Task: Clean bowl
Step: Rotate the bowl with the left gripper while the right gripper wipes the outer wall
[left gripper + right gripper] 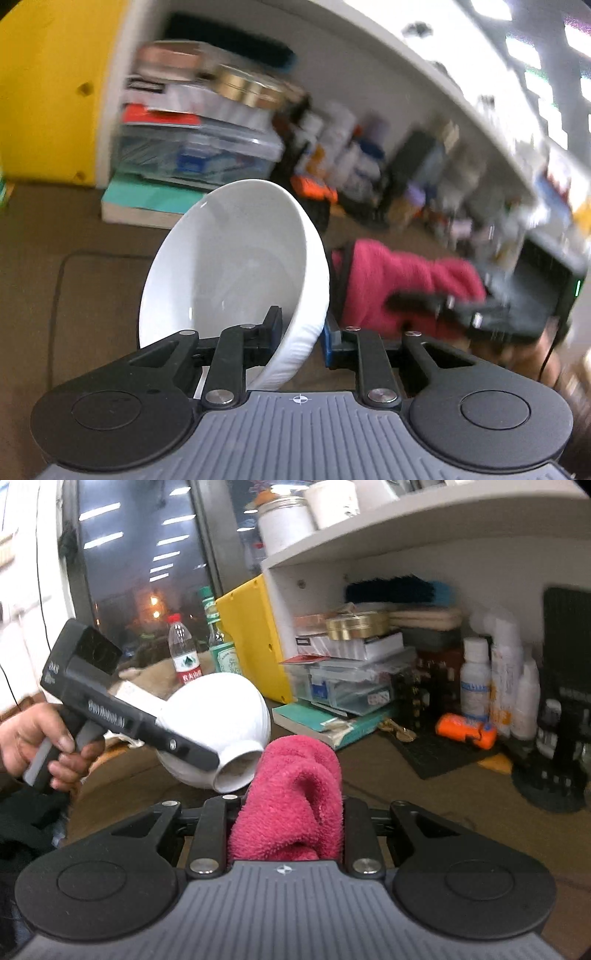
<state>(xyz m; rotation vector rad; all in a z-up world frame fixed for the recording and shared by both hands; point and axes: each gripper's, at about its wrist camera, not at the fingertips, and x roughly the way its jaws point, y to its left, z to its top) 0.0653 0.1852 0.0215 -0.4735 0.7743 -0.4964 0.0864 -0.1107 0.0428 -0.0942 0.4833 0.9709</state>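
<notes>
A white bowl (236,266) is tipped on its side above the brown table, with its hollow facing the left wrist camera. My left gripper (301,328) is shut on the bowl's wall, one finger inside and the blue-padded one outside. In the right wrist view the bowl (221,709) shows its underside and foot ring, with a left finger (192,747) lying across it. My right gripper (291,808) is shut on a bunched red cloth (299,786). The cloth (399,284) sits just right of the bowl, close to its outer wall; whether they touch I cannot tell.
A white shelf (424,524) with a yellow side panel (251,635) stands behind, crammed with boxes, a gold tin (354,626), bottles (476,675) and an orange object (465,733). A teal book (325,720) and a black mat (436,753) lie on the table. A person's hand (33,738) grips the left handle.
</notes>
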